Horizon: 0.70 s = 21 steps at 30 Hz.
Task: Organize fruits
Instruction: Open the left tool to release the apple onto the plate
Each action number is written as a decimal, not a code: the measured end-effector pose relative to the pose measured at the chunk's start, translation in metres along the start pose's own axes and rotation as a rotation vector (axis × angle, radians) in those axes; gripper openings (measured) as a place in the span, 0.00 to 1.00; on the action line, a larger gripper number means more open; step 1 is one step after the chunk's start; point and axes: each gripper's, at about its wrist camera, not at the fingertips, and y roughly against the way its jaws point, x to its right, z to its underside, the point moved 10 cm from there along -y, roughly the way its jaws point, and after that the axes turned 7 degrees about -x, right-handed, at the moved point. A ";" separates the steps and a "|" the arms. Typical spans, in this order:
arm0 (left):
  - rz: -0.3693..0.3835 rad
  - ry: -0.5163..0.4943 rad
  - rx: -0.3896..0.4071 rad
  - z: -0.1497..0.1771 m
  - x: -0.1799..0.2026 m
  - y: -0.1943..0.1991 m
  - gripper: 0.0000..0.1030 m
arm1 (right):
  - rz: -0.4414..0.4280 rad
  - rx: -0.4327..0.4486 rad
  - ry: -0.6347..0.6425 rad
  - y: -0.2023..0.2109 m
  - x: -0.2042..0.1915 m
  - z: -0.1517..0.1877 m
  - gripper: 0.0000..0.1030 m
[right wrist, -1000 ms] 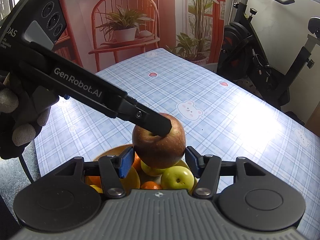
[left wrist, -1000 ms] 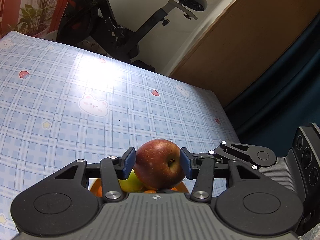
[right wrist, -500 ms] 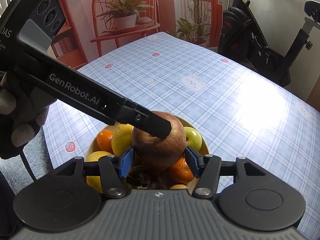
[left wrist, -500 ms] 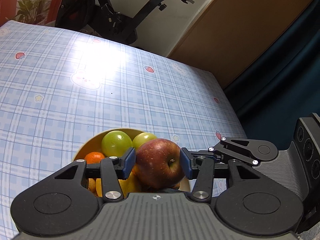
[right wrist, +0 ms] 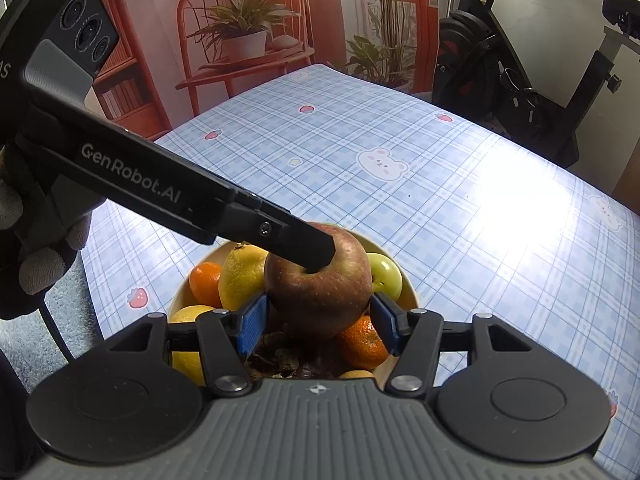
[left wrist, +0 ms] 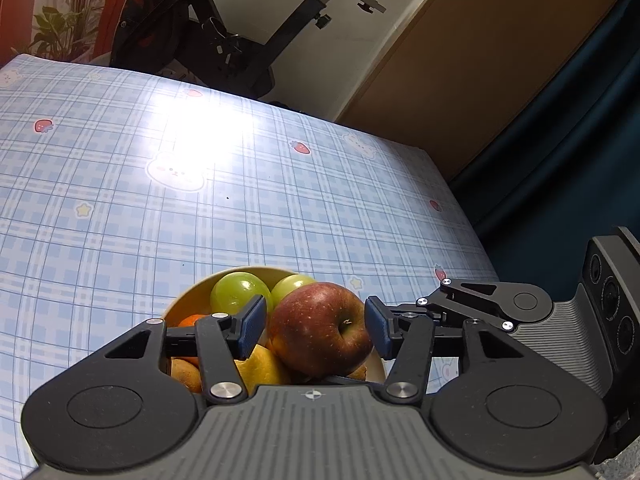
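Observation:
A red apple (left wrist: 322, 328) sits on top of a yellow bowl (left wrist: 192, 300) of fruit: green apples (left wrist: 240, 292), an orange (right wrist: 205, 282), a lemon (right wrist: 242, 276). My left gripper (left wrist: 316, 330) brackets the apple; a small gap shows at each blue pad, so it looks slightly open. My right gripper (right wrist: 318, 320) also straddles the apple (right wrist: 320, 284), pads close to its sides with small gaps. The left gripper's finger (right wrist: 296, 240) crosses over the apple's top in the right wrist view.
The bowl (right wrist: 408, 284) stands near the front edge of a blue checked tablecloth (left wrist: 160, 200). An exercise bike (left wrist: 240, 40) and a wooden door stand beyond the table. A red chair with a potted plant (right wrist: 244, 36) is behind it.
The left gripper's pads have parted a little from the apple, which now rests lower on the fruit pile. Both views tilted; the bowl sits lower and closer.

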 end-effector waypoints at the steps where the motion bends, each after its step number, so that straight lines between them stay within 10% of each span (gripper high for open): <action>1: -0.006 -0.006 0.007 -0.001 0.000 0.002 0.59 | 0.002 0.000 0.001 0.000 0.000 0.000 0.57; 21: -0.141 -0.081 0.154 -0.016 -0.005 0.043 0.75 | 0.037 0.086 -0.049 0.013 0.003 0.000 0.77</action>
